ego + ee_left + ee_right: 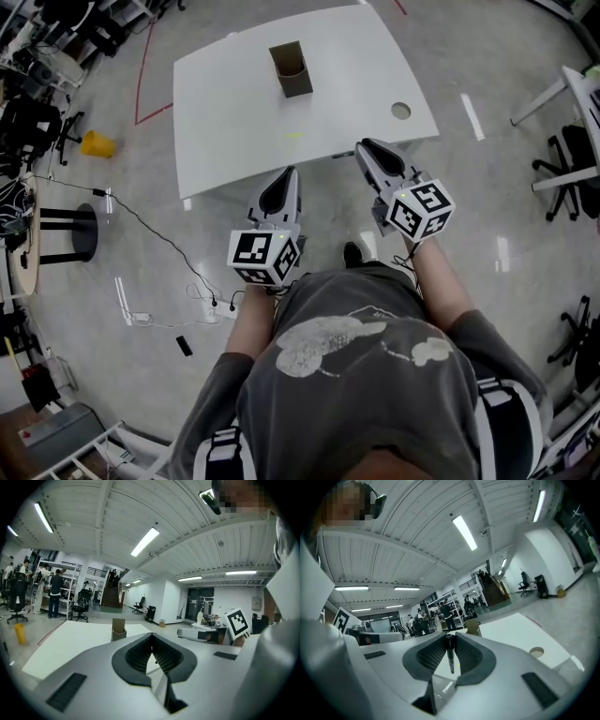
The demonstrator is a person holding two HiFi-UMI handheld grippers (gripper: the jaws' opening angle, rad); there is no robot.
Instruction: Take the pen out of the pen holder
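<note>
A brown cardboard pen holder (292, 69) stands upright near the far edge of the white table (234, 112); it also shows as the pen holder (118, 629) and the pen holder (472, 626) in the two gripper views. My right gripper (367, 149) hovers over the table's near edge, well short of the holder. In the right gripper view my right gripper (450, 644) is shut on a thin dark pen (450, 657), which hangs down between the pads. My left gripper (285, 176) is just off the near edge; my left gripper (152, 643) is shut with nothing in it.
A round cable hole (401, 111) sits at the table's right corner. On the floor are a yellow object (97, 143), a black stool (71, 232), trailing cables (159, 239) and office chairs (568, 174). People stand at shelves (52, 592) far behind.
</note>
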